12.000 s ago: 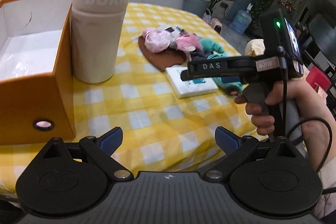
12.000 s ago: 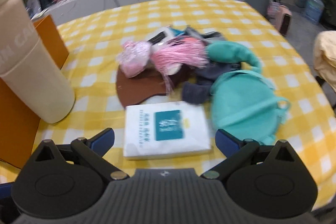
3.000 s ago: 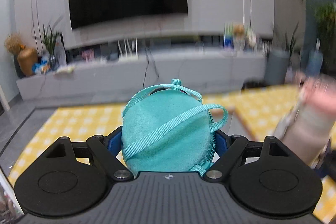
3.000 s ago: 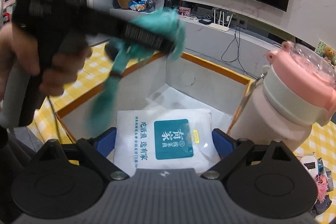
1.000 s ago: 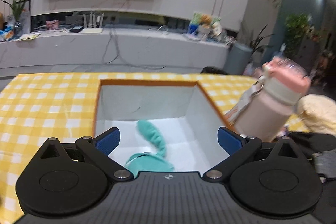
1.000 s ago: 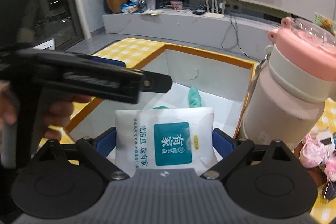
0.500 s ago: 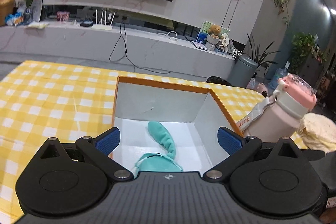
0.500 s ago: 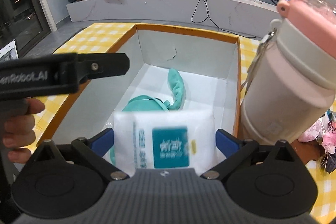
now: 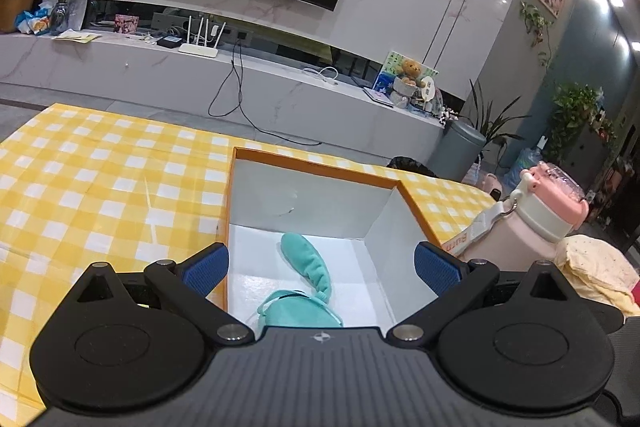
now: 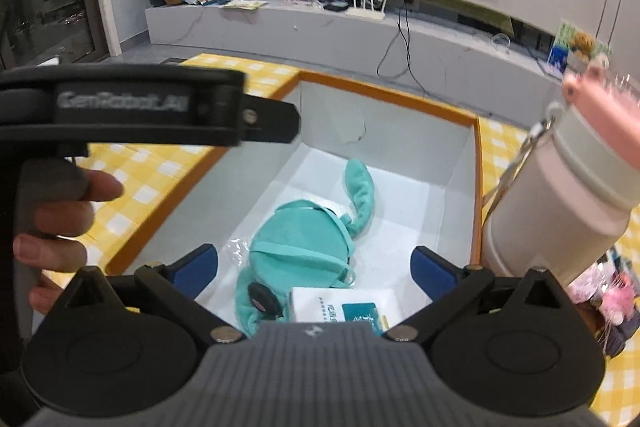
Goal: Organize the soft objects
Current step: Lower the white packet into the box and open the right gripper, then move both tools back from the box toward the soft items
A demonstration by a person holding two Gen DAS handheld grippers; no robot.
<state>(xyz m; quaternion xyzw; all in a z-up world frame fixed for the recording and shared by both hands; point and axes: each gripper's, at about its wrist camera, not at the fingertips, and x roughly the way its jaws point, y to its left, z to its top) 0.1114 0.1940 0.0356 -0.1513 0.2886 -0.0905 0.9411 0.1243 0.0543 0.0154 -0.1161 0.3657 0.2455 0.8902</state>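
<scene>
Step in hand: release into the orange-rimmed white cardboard box (image 10: pixel 460 187). Both the right gripper (image 10: pixel 314 267) and the left gripper (image 9: pixel 320 263) stand wide and empty. The white tissue packet (image 10: pixel 340 309) lies at the near end beside the teal fabric pouch (image 10: pixel 300 239). Next move: reach right for the pink soft items (image 10: pixel 612 291).

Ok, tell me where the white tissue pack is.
In the right wrist view, the white tissue pack lies inside the orange box, at its near end, beside the teal pouch.
</scene>
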